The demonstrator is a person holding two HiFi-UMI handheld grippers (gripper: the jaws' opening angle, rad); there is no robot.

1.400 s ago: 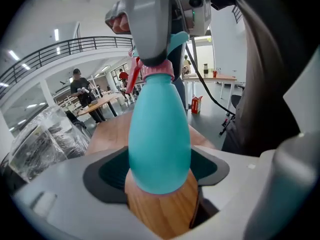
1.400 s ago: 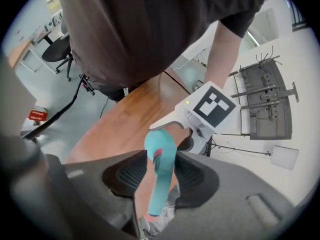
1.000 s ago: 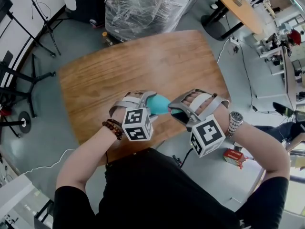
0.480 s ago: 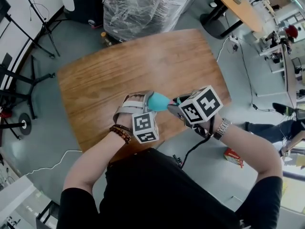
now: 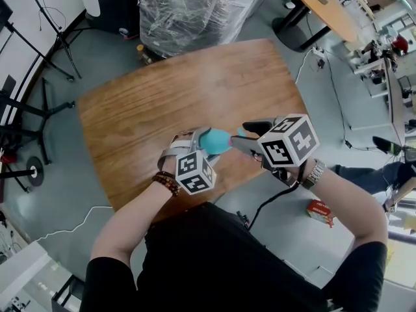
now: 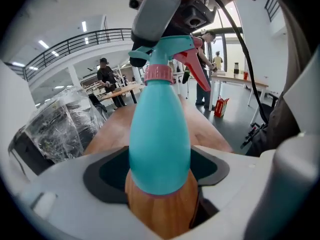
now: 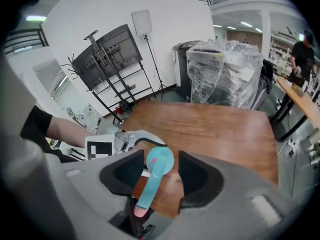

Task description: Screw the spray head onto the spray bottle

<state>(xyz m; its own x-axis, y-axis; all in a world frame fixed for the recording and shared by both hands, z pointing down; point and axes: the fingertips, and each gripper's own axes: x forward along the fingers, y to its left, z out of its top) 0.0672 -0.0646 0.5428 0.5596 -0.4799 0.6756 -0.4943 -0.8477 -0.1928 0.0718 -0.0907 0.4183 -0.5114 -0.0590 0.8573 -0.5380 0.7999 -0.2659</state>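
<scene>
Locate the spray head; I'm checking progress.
Head view centre: spray head on the bottle's neck, between the right gripper's jaws, which have just been opening.

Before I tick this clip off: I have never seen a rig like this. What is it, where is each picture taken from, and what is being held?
There is no robot here: a person works two hand-held tongs. The head view looks down from a camera on the person's head. The other two views come from cameras riding on the tongs and look along their jaws. The left tongs clamp a teal spray bottle, held over the wooden table. The spray head sits on the bottle's neck, between the jaws of the right tongs. Those jaws have just been opening and are not pressing on it.
</scene>
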